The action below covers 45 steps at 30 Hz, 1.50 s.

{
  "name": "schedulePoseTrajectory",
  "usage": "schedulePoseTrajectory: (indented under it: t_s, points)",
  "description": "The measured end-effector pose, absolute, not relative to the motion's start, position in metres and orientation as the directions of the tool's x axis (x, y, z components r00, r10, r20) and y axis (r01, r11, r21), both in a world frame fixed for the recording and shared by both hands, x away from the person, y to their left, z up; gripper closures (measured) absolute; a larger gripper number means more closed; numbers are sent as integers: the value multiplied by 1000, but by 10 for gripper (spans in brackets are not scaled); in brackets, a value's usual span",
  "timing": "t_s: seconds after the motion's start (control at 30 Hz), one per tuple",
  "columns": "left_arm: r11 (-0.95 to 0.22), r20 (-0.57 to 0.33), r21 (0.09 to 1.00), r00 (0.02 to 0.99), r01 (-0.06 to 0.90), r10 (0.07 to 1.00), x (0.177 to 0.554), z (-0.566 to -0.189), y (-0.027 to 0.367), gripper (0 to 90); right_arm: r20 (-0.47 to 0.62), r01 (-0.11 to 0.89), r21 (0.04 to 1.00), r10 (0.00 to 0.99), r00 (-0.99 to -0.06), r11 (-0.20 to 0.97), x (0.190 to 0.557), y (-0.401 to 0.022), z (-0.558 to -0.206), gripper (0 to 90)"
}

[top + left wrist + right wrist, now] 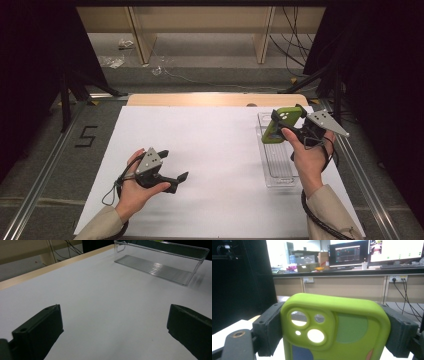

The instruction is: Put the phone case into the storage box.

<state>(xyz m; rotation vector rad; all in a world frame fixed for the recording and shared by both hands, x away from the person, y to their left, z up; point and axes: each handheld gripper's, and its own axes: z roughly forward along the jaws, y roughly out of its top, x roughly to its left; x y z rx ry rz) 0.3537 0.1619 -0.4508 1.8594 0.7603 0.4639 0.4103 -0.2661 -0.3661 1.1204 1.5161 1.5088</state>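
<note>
Phone case (337, 327), lime green and rubbery looking, is what it's all about from where I'm standing: the right tongs (286, 123) have it pinched across its width, one black jaw on each long edge, and it's held up in the air above the far end of the clear plastic bin (278, 172) sitting on the right side of the table (210, 150). In the right gripper view you can see the camera cutouts facing out and the case standing roughly upright between the jaws. My guess is this thing weighs next to nothing and is soft silicone, so it'll flex if you squeeze hard, and being an empty shell it could bow inward. Grippy surface though, so probably not much risk of it sliding out. The side edges look like the sensible place to hold it, since the rims are the stiffest bit; grabbing by a corner would likely twist it. Not fragile, a drop into the bin wouldn't hurt. The left tongs (176, 169) rest low over the white sheet, jaws wide apart with nothing in them.
</note>
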Motion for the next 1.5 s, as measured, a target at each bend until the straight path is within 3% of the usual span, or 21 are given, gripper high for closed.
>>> schedulePoseTrajectory:
  t_s: [1.5]
  points:
    - [-270,-28,918,725,291,688,354,-451,162,0,64,113,993,939,-338,-27,422,-274,-373,174]
